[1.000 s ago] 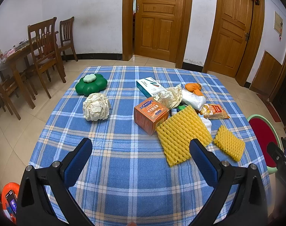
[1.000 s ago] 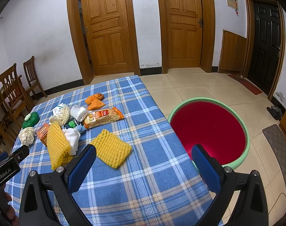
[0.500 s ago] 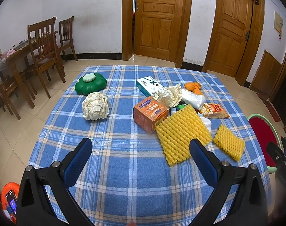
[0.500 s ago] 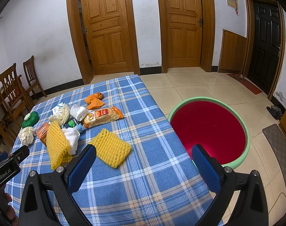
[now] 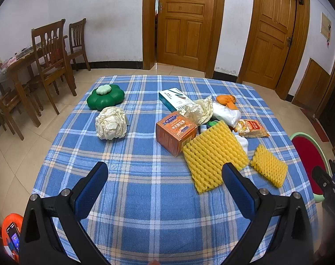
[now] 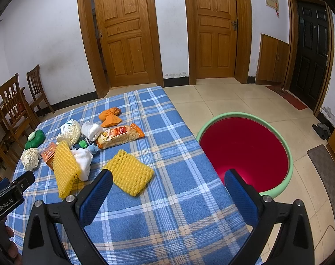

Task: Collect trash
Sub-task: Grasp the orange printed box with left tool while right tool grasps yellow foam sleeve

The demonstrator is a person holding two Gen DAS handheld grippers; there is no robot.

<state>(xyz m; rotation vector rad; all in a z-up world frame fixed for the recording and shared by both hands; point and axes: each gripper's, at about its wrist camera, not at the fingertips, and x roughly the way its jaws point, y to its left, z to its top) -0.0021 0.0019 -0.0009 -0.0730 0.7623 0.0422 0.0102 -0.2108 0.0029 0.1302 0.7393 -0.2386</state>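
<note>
Two grippers: the left gripper (image 5: pixel 165 177) and right gripper (image 6: pixel 167 180) each hang above the near part of the table with blue fingers spread wide and nothing between them.
Table: covered by a blue plaid cloth (image 5: pixel 145 198), flat, reaching to every edge in view.
Trash, centre and right: a large yellow foam net (image 5: pixel 214 155) leans on an orange box (image 5: pixel 175 132); a smaller net (image 5: pixel 269 169) lies apart to its right, nearest the right gripper.
Trash, behind the box: a teal and white carton (image 5: pixel 173 98), crumpled cream paper (image 5: pixel 200 110), a white bag (image 5: pixel 226 114), an orange bundle (image 5: pixel 227 100) and a snack packet (image 5: pixel 252 129), packed close and partly overlapping.
Trash, left: a paper ball (image 5: pixel 111 122) lies alone, well apart from the pile.
Beside the ball: a green flower-shaped object (image 5: pixel 105 97) sits just behind it, toward the far left corner.
Basin: a red tub with a green rim (image 6: pixel 288 152) stands on the floor just off the table's right edge.
Floor: pale glossy tiles (image 6: pixel 222 103).
Walls: white with a dark skirting.
Doors: two panelled wooden doors (image 6: pixel 216 31) at the far side, and a dark door (image 6: pixel 311 44) on the right.
Furniture: wooden chairs (image 5: pixel 50 59) and a second table along the left wall.
</note>
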